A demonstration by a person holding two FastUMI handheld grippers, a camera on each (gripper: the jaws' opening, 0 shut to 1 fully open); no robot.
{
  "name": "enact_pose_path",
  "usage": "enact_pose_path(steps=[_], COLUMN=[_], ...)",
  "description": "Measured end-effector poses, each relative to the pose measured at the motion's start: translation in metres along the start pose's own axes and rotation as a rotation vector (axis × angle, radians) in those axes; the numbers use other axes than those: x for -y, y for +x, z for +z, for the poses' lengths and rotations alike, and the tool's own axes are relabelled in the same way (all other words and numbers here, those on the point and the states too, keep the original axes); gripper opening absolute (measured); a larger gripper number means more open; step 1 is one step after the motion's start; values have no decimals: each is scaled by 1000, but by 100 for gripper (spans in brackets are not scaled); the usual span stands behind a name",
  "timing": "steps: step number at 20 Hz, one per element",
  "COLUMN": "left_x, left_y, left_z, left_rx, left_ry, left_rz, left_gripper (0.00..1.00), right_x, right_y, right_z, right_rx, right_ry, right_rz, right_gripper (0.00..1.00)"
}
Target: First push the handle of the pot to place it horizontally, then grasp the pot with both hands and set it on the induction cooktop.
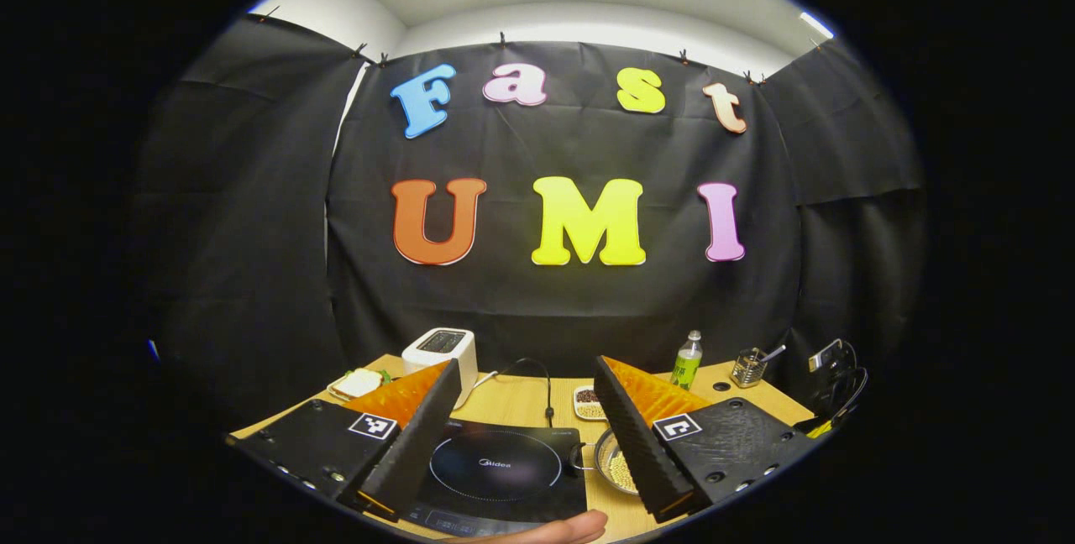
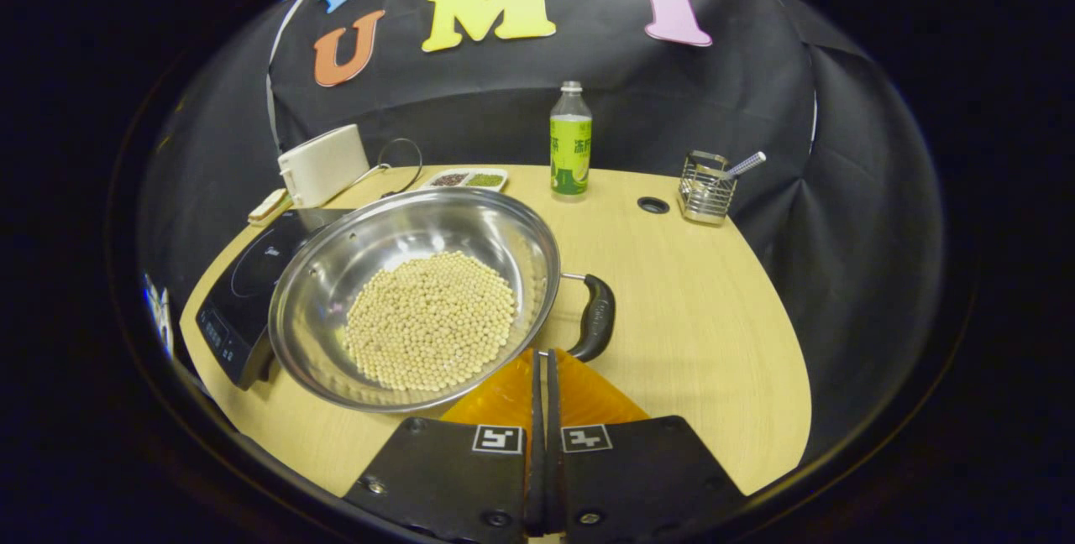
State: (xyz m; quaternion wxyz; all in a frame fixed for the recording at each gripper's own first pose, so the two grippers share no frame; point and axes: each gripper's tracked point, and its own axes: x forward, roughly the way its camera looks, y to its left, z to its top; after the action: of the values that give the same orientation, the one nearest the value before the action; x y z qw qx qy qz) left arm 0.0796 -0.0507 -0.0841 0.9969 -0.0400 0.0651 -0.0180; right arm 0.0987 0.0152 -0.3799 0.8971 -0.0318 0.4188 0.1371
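A steel pot (image 2: 420,292) holding pale beans sits on the wooden table, with its left side at the edge of the black induction cooktop (image 2: 239,292). Its black side handle (image 2: 595,317) points right. My right gripper (image 2: 542,355) is shut with nothing in it, its tip just left of the handle's near end and beside the pot's rim. My left gripper (image 1: 527,368) is open and held above the cooktop (image 1: 495,468). Part of the pot (image 1: 617,470) shows past its right finger, and the pot's other handle (image 1: 576,457) lies at the cooktop's edge.
At the back stand a white toaster (image 2: 323,164), a divided tray of beans (image 2: 466,180), a green bottle (image 2: 570,145) and a wire holder (image 2: 705,190) with a utensil. A cable hole (image 2: 652,205) lies near it. A person's fingertip (image 1: 558,529) shows at the front.
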Motion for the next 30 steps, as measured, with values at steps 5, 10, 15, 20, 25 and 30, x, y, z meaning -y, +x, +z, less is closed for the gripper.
enact_pose_path(steps=[5, 10, 15, 20, 25, 30], left_x=[29, 47, 53, 62, 80, 89], left_y=[15, 35, 57, 69, 75, 80], left_z=[-41, -91, -141, -175, -202, -219], left_rx=[-97, -223, -349, -435, -506, -552], left_ry=[-30, 3, 0, -22, -10, 18], left_rz=[-71, -112, -116, -134, -158, -163], left_gripper=[95, 95, 95, 95, 95, 96], right_x=[8, 14, 13, 22, 31, 26], right_y=[7, 14, 0, -39, -35, 1], right_z=[4, -1, 4, 41, 59, 56], right_rx=[-12, -54, -18, 216, 281, 202], right_ry=[27, 78, 72, -2, 10, 66], right_rz=[10, 12, 28, 35, -30, -13], right_gripper=[4, 4, 4, 61, 97, 98])
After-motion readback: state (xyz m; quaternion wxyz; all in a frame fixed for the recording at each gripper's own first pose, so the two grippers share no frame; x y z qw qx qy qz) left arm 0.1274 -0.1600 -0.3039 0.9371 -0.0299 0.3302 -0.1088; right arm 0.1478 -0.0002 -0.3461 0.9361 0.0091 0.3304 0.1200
